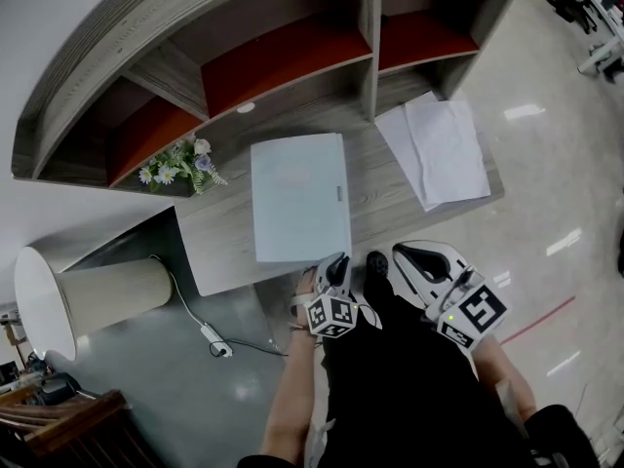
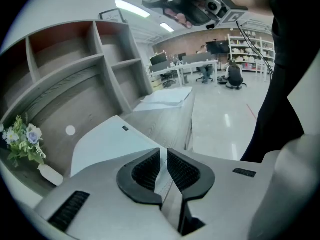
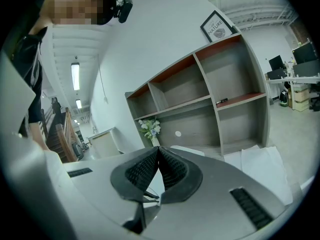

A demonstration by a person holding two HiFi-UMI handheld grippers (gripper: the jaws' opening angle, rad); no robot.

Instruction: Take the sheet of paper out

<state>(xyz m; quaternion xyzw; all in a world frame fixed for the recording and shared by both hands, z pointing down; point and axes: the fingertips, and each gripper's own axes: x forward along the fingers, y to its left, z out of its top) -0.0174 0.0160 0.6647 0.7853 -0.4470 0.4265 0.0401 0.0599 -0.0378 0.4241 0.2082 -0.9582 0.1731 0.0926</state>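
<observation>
A white flat folder (image 1: pixel 297 195) with a small clasp lies on the grey wooden desk (image 1: pixel 380 203), its near edge at the desk's front. My left gripper (image 1: pixel 336 269) sits at that near edge. In the left gripper view its jaws (image 2: pixel 163 154) stand almost together, with a thin pale strip of the folder (image 2: pixel 107 141) filling the narrow gap between the pads. My right gripper (image 1: pixel 414 261) hangs just right of it, off the desk's front edge. Its pads (image 3: pixel 158 151) meet at the tips with nothing between them.
Loose white sheets (image 1: pixel 439 149) lie at the desk's right end, overhanging the edge. A shelf unit (image 1: pixel 283 61) with red-backed compartments stands along the back. A small flower vase (image 1: pixel 180 167) is at the back left. A lamp (image 1: pixel 88 295) and a cable are on the floor to the left.
</observation>
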